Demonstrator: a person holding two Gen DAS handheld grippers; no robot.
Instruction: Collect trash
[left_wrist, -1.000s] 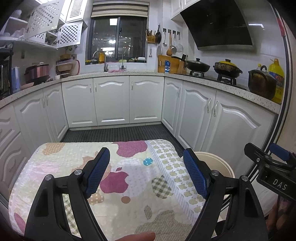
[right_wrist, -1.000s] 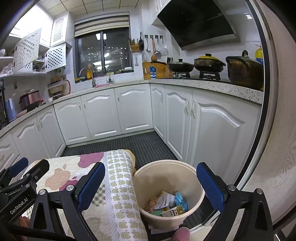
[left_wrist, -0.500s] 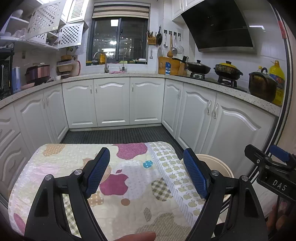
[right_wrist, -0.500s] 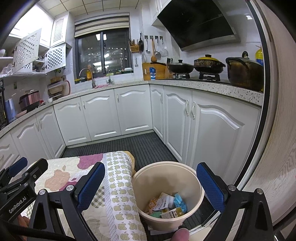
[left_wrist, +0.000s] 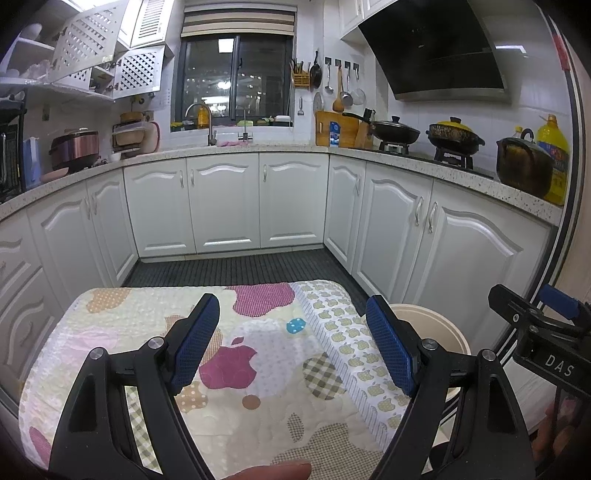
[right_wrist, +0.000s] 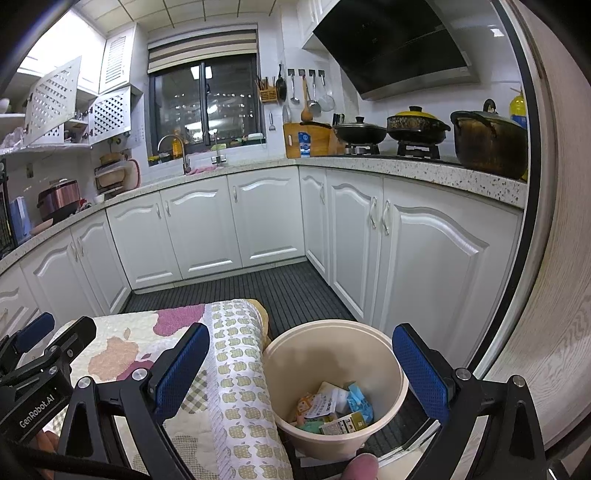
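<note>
A beige round trash bin (right_wrist: 334, 384) stands on the floor beside the table; its rim also shows in the left wrist view (left_wrist: 432, 321). Several wrappers and small cartons (right_wrist: 332, 410) lie inside it. My right gripper (right_wrist: 299, 373) is open and empty, held above the bin with the bin between its fingers. My left gripper (left_wrist: 291, 347) is open and empty above the table's patterned cloth (left_wrist: 258, 354), with nothing between its fingers. No loose trash shows on the cloth.
The table with the apple-print cloth (right_wrist: 236, 373) sits left of the bin. White kitchen cabinets (left_wrist: 229, 203) run around the room, with pots (left_wrist: 452, 134) on the stove at right. A dark ribbed floor mat (left_wrist: 240, 266) lies beyond the table.
Both grippers stay open and empty. The views shift only slightly, as if both grippers rose or drew back a little.
</note>
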